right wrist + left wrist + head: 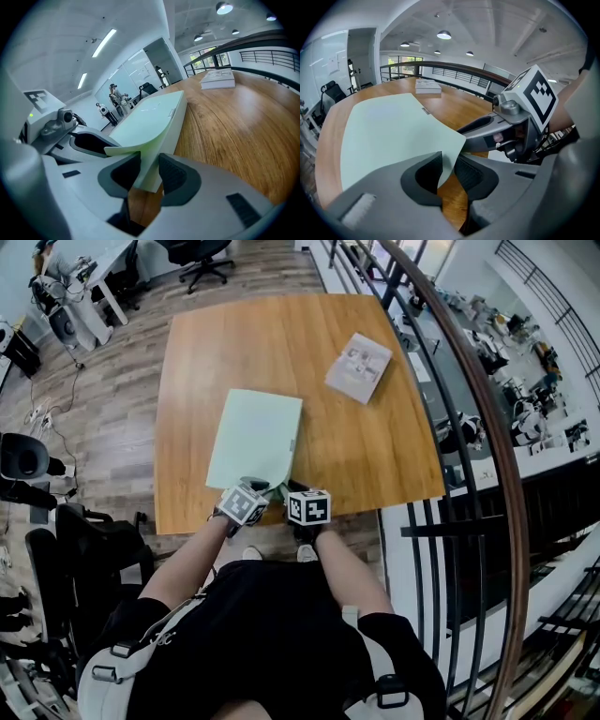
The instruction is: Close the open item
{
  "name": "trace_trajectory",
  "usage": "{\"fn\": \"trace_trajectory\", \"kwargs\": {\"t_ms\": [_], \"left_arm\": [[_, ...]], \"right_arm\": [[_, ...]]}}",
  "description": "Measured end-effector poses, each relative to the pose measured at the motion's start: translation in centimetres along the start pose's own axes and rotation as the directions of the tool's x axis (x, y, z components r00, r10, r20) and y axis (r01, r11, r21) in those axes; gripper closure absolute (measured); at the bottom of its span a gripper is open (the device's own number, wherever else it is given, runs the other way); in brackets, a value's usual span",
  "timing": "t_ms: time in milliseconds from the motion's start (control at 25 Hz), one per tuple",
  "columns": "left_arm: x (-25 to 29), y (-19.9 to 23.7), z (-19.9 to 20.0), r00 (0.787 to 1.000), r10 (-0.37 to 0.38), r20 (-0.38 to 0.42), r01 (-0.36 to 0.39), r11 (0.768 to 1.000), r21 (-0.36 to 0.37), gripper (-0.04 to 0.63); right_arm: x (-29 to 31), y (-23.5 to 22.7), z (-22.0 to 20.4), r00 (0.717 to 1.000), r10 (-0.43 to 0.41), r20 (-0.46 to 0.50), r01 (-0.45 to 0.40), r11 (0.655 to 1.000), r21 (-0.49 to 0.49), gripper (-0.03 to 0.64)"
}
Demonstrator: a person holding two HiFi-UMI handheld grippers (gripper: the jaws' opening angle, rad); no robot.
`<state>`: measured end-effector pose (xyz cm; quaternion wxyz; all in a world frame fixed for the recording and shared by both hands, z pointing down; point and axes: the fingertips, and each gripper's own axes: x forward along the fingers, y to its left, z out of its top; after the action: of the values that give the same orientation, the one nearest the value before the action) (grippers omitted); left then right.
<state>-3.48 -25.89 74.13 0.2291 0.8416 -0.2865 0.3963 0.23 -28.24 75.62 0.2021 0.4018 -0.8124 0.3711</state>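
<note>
Green book (253, 437) lay by the table's (375, 456) front edge, with its cover corner curled up. Your left gripper's (449, 165) jaws stood apart, that cover corner loose between the pads. Your right gripper (149, 169) was clamped on the book's front corner, beneath the cover.

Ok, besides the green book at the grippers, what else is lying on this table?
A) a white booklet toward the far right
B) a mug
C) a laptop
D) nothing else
A: a white booklet lies flat toward the far right of the table, well apart from the pale green book; no mug or laptop shows on it.
</note>
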Motion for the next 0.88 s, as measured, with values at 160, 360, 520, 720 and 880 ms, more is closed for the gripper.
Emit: {"fn": "trace_trajectory", "kwargs": {"t_ms": [160, 360, 520, 720, 880], "left_arm": [[0.4, -0.8, -0.7, 0.998, 0.004, -0.064, 0.000, 0.998, 0.061, 0.512], [0.4, -2.2, -0.1, 0.999, -0.026, -0.039, 0.028, 0.997, 0.071, 0.429], [0.5, -1.9, 0.5, 0.999, -0.039, 0.027, 0.038, 0.999, 0.015, 0.421], [-0.6, -2.9, 1.4, 0.984, -0.080, 0.161, 0.091, 0.994, -0.060, 0.407], [-2.8, -3.2, 3.1, 0.950, -0.126, 0.287, 0.181, 0.968, -0.176, 0.407]], "right_arm": [[-1.1, 0.0, -0.5, 0.999, -0.031, 0.020, 0.032, 0.999, -0.030, 0.504], [-2.7, -0.6, -1.2, 0.996, -0.090, -0.012, 0.089, 0.994, -0.067, 0.612], [-4.9, -1.8, 0.1, 0.990, -0.130, 0.052, 0.135, 0.985, -0.106, 0.612], [-8.1, -1.9, 4.9, 0.971, -0.150, 0.187, 0.192, 0.955, -0.228, 0.612], [-10.5, -1.3, 8.5, 0.950, -0.139, 0.281, 0.206, 0.952, -0.225, 0.612]]}}
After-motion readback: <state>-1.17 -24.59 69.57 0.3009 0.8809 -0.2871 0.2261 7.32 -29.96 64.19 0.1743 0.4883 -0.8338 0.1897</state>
